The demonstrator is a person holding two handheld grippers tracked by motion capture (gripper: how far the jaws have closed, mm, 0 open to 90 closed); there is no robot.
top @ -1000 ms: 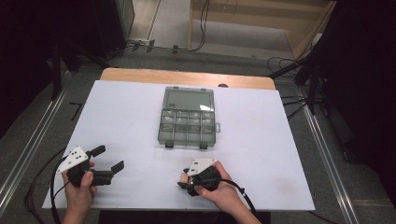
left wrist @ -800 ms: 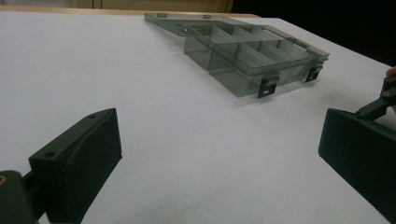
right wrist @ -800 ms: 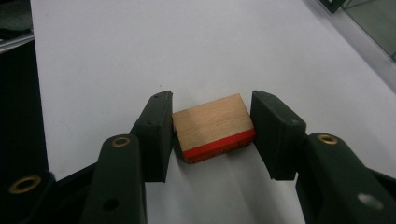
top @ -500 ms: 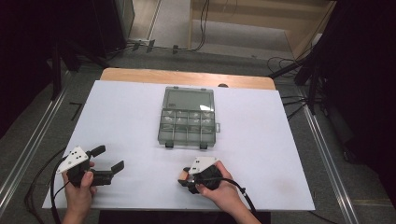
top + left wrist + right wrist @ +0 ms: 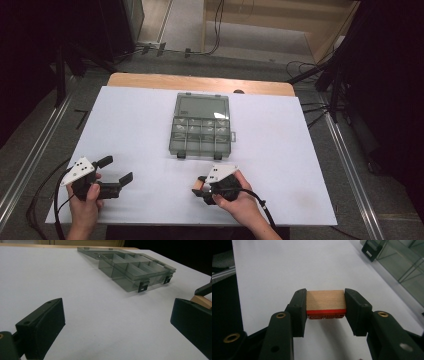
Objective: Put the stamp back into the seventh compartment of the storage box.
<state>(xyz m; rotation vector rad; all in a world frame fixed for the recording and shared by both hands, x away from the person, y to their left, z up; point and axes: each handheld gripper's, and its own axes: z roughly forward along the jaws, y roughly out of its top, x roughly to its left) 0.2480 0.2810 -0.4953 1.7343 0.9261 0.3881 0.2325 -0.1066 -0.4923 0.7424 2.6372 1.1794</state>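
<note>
R gripper (image 5: 325, 305) near front edge of white table (image 5: 125, 125), jaws clamped on small wooden stamp block (image 5: 325, 301) w/ red rubber base; jaws just closed a bit further onto it. L gripper (image 5: 117, 322) at front left, jaws wide apart, nothing btwn them. Grey compartment box (image 5: 201, 129) lies open mid-table, well apart from both grippers.
</note>
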